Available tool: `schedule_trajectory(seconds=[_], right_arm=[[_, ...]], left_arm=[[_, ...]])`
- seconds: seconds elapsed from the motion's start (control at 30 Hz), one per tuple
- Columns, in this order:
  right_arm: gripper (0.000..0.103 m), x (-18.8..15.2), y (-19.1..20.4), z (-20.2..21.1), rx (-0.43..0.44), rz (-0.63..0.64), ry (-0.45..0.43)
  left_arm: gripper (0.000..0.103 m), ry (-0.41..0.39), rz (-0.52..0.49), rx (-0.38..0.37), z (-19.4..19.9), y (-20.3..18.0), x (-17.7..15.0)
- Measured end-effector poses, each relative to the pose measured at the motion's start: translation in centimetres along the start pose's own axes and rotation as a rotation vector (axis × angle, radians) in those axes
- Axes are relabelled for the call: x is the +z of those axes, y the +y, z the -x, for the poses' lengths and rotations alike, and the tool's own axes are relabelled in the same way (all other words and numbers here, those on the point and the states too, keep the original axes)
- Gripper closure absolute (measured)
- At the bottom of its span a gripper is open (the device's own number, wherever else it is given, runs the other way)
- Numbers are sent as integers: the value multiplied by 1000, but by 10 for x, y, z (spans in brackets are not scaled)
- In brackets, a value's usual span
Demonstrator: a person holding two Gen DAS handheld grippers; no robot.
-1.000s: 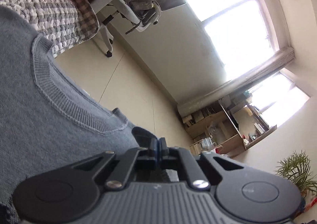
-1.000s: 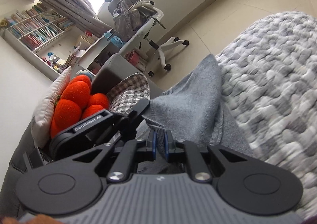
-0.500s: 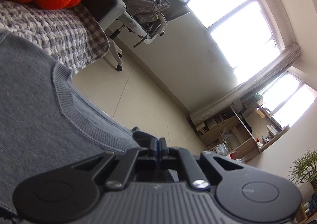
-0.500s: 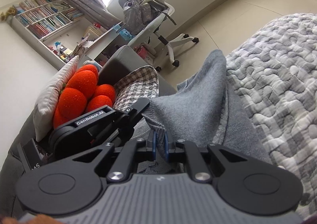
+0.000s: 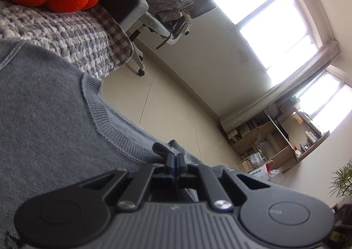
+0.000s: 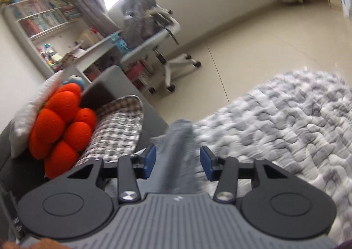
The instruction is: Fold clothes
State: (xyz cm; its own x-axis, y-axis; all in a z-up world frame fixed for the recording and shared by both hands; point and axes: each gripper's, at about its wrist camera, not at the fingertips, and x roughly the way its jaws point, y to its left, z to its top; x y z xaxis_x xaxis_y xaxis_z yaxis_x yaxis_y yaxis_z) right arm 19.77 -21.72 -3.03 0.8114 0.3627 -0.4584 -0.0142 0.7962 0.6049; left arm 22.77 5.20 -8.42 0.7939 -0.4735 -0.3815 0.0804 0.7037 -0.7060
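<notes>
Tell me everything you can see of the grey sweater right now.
The grey sweater is a fine knit with a ribbed round neckline. It lies spread on the quilted grey-and-white bed cover. The left gripper is shut on fabric just past the collar. In the blurred right wrist view, a ridge of it stands between the open right gripper's blue pads, apparently untouched.

Right hand-held gripper [image 6: 177,162] gapes wide; blurred grey sweater [image 6: 179,156] between its blue pads [image 6: 150,161]

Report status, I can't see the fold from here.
Left gripper shut on sweater by the collar. Right gripper open, fabric loose between fingers. Nothing in the way.
</notes>
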Motion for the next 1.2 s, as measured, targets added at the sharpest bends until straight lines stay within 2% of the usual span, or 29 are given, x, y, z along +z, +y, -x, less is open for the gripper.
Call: schedule_trajectory(seconds=[0.23,0.3,0.47,0.53,0.57,0.67,0.77,0.9,0.93,0.97,1.0,1.13,1.17,1.2], right_arm=[[54,18,-26,-42,4,-36,61],[59,23,-34,-54,5,-47,78],[61,25,-39,-53,26,-45,66],[78,25,-40,-55,21,-28,70],[93,24,-40,-56,17,-15,70],[94,24,-37,-56,-23,29,39],[94,22,-37,-60,-50,39,29],[82,24,-36,-63,-30,47,46],[77,26,-37,-60,-23,41,40],[60,28,-38,-55,-16,33,30],[51,30,-39,-49,-17,29,8],[52,38,-41,-30,-25,44,-16],[59,38,-41,-26,-25,51,-16],[71,38,-40,-23,-18,59,-8]], left_arm=[[102,12,-23,22,-4,2,-2],[102,5,-23,24,-3,3,-1],[102,-12,-57,31,1,-1,4],[102,-12,-72,41,0,0,5],[102,-13,-76,43,-1,0,5],[102,-18,-84,47,-1,0,6],[102,-14,-109,82,-3,-3,5],[102,-1,-129,131,-5,-3,2],[101,3,-125,136,-5,-3,2],[101,7,-121,142,-4,-2,3],[101,11,-117,148,-4,-2,3],[101,34,-66,169,-1,3,8],[101,36,-61,160,2,2,10],[101,21,-66,154,6,0,11]])
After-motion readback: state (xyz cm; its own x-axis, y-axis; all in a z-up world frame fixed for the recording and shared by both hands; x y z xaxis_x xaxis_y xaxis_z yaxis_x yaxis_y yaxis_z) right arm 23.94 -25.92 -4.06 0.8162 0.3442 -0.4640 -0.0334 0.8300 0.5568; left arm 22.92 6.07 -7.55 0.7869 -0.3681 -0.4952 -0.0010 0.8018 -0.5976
